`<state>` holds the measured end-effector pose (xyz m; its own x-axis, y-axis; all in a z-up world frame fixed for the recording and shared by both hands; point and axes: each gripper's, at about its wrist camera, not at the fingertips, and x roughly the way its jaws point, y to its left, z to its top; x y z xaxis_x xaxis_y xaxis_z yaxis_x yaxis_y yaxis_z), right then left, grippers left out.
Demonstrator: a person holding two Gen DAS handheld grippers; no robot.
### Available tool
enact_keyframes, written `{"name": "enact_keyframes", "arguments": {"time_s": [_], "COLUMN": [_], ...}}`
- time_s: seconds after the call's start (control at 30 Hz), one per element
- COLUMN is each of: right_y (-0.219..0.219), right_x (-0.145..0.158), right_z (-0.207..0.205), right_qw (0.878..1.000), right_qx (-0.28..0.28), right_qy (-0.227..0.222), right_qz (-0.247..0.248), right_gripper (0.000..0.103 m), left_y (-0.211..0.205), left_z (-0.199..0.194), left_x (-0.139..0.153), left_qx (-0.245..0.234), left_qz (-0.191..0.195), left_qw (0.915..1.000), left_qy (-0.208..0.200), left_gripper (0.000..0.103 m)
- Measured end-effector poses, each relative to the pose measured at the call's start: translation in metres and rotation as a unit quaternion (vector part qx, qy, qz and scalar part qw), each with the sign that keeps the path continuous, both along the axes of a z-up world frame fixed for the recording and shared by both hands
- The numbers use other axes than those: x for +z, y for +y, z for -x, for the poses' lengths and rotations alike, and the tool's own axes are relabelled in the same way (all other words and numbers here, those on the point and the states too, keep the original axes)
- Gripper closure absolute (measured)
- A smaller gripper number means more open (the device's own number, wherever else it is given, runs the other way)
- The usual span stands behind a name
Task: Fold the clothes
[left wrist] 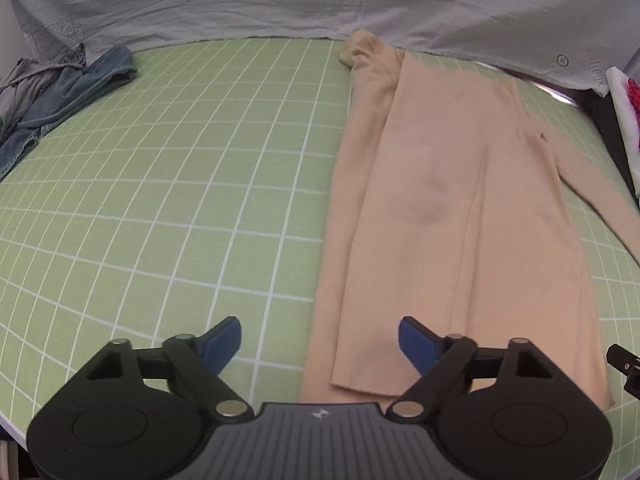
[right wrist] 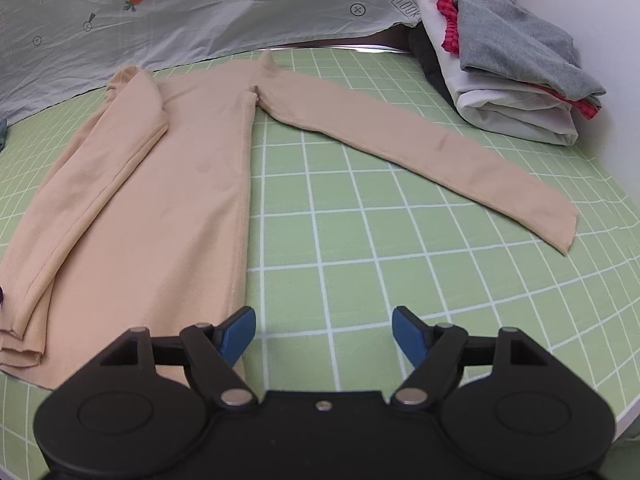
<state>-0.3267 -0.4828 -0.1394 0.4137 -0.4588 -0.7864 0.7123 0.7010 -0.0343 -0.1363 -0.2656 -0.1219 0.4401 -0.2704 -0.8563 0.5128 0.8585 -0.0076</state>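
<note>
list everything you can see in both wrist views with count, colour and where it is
long-sleeved top: one, peach, flat on the mat, one sleeve folded over the body, the other sleeve spread out to the side
grid mat: one, light green with white lines, covering the work surface
printed sheet: one, pale grey with small prints, along the far edge of the mat
unfolded clothes: a loose heap, blue and grey, far left corner in the left wrist view
folded clothes: one stack, grey, red check, white and black, far right corner in the right wrist view
left gripper: one, black with blue pads, open, over the top's near hem
right gripper: one, black with blue pads, open, over bare mat beside the top
</note>
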Motion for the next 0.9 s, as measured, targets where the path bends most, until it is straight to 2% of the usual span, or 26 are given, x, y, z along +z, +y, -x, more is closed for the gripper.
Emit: {"name": "enact_keyframes", "arguments": {"time_s": [0.2,0.27,0.33,0.47,0.63,0.7,0.9], "right_y": [-0.031,-0.045,-0.061,-0.102,-0.156,-0.173,-0.199], "right_x": [0.002,0.002,0.001,-0.003,-0.012,-0.015,-0.026], "right_z": [-0.009,-0.013,-0.015,-0.014,0.000,0.008,0.036], "right_qw": [1.000,0.999,0.999,0.995,0.986,0.982,0.974], "right_qx": [-0.025,-0.034,-0.046,-0.085,-0.154,-0.178,-0.214], "right_qy": [-0.009,-0.016,-0.019,-0.019,-0.011,-0.006,0.018], "right_qz": [0.010,0.012,0.020,0.040,0.060,0.064,0.075], "right_gripper": [0.018,0.014,0.005,0.001,0.000,0.000,0.000], "left_y": [-0.028,-0.034,-0.041,-0.056,-0.075,-0.076,-0.072], "left_z": [-0.012,-0.024,-0.035,-0.059,-0.083,-0.086,-0.089], "left_x": [-0.004,-0.008,-0.011,-0.017,-0.025,-0.028,-0.031], "left_qx": [-0.022,-0.012,-0.002,0.015,0.023,0.026,0.026], "left_qz": [-0.026,-0.026,-0.026,-0.028,-0.049,-0.053,-0.038], "left_qw": [0.9993,0.9996,0.9997,0.9995,0.9985,0.9982,0.9988], "left_qy": [-0.015,-0.009,-0.002,0.006,0.014,0.013,0.017], "left_gripper": [0.007,0.007,0.006,0.006,0.006,0.001,0.000]}}
